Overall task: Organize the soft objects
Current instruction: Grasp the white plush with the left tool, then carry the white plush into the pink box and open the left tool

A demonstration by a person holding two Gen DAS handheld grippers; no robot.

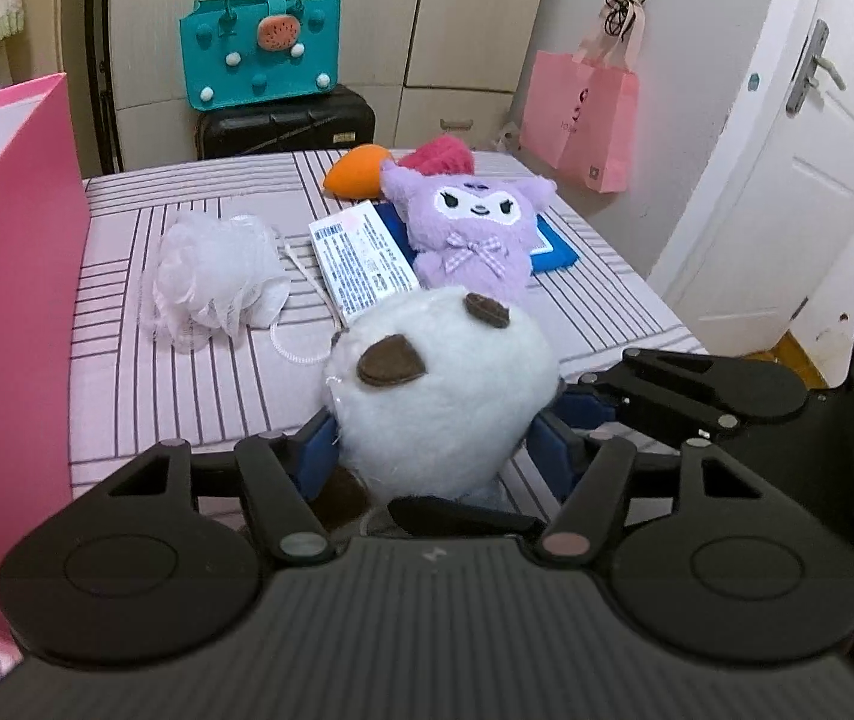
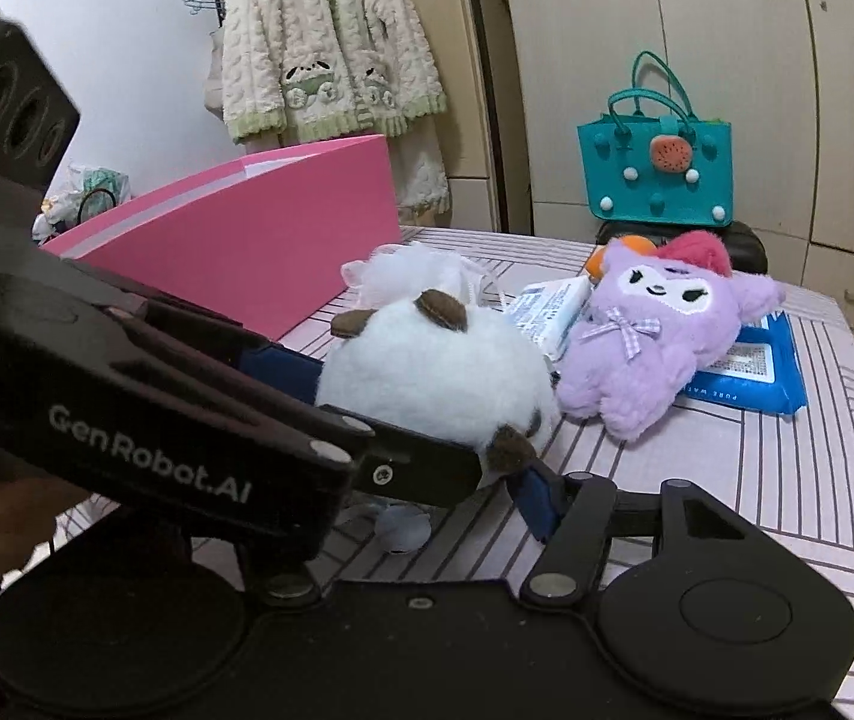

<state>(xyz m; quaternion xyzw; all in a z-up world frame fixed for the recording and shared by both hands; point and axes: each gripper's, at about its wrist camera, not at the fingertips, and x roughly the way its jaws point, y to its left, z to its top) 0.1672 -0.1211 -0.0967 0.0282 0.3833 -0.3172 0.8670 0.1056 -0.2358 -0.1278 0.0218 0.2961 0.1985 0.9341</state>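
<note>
White round plush [image 1: 439, 384] with brown ears, lower centre on striped bench [image 1: 187, 396], pinched between left gripper [image 1: 433, 450] fingers and between right gripper [image 2: 427, 408] fingers; purple plush [image 1: 475, 228] behind, pink box [image 1: 7, 276] at left edge

The round white plush toy with brown ears [image 1: 439, 384] sits at the near edge of the striped table [image 1: 187, 396]. Behind it lies the purple plush rabbit [image 1: 469, 222] on a blue wipes pack [image 2: 751, 366]. A white mesh bath pouf [image 1: 217, 282] lies to their left, beside the pink box [image 1: 7, 300].
</note>
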